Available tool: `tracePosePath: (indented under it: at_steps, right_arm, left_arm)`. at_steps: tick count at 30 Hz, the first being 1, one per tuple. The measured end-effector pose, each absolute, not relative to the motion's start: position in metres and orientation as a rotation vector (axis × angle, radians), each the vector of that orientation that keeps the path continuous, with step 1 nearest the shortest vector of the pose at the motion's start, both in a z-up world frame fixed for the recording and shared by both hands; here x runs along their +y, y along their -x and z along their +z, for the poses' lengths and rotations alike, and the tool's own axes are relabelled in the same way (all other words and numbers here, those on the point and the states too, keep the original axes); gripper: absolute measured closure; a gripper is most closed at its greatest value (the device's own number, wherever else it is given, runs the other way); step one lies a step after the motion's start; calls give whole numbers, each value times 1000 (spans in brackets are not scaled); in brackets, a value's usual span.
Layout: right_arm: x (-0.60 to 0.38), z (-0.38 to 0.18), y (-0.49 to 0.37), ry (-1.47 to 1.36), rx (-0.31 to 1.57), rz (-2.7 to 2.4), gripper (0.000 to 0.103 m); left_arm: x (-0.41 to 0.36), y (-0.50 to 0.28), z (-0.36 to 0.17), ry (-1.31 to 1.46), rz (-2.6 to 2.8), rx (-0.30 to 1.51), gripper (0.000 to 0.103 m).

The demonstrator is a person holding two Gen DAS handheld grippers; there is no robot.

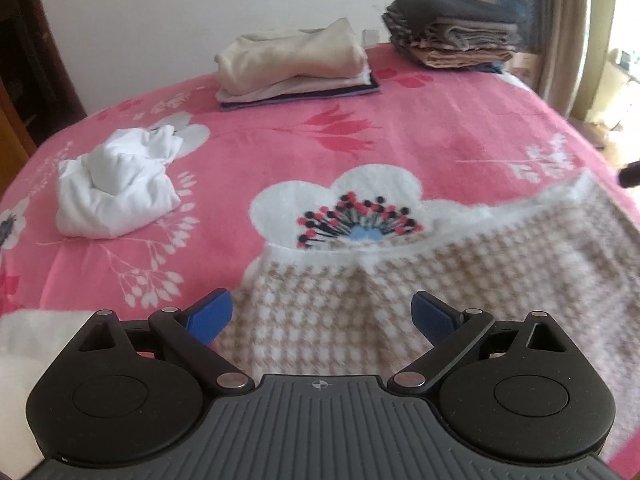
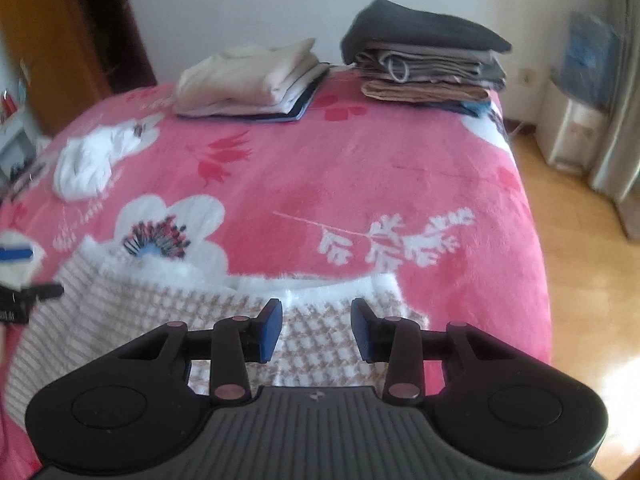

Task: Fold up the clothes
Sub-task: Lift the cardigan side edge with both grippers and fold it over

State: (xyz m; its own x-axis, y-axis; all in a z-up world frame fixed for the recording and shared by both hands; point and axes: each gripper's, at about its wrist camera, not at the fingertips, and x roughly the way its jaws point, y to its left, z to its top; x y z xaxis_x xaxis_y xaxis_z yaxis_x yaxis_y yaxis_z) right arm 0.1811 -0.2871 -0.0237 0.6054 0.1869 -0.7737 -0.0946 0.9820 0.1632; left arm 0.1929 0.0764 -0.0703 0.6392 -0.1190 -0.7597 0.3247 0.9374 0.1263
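Left wrist: left gripper point(image 1: 322, 318) jaws spread wide, nothing between the blue pads, hovering over the beige-and-white houndstooth knit garment point(image 1: 460, 280) lying flat on the pink floral fleece blanket point(image 1: 400, 152). Crumpled white shirt point(image 1: 116, 188) off left. Folded cream stack point(image 1: 292, 64) and dark grey-brown folded stack point(image 1: 452, 36) at the far edge.

Right wrist: right gripper point(image 2: 316, 330) jaws partly open, empty, above the garment's white fluffy edge point(image 2: 320, 284). Same two stacks far side; wooden floor point(image 2: 580, 260) right.
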Motion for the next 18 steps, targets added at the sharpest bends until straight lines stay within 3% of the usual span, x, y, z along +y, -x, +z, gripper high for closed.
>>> tracePosePath:
  at_steps: [5, 10, 12, 15, 18]
  right_arm:
    - [-272, -26, -160, -109, 871, 204, 63]
    - [-262, -28, -79, -83, 845, 246, 63]
    - [-245, -31, -54, 9, 895, 295, 71]
    - [-211, -30, -32, 96, 872, 408, 75]
    - [-173, -39, -23, 201, 837, 535, 80]
  left_arm:
    - [65, -162, -79, -336, -287, 763, 6]
    - [62, -101, -70, -242, -368, 796, 6]
    - [55, -75, -67, -242, -406, 805, 6]
    - [44, -53, -75, -273, -402, 786, 7]
    - [43, -49, -96, -279, -362, 851, 22]
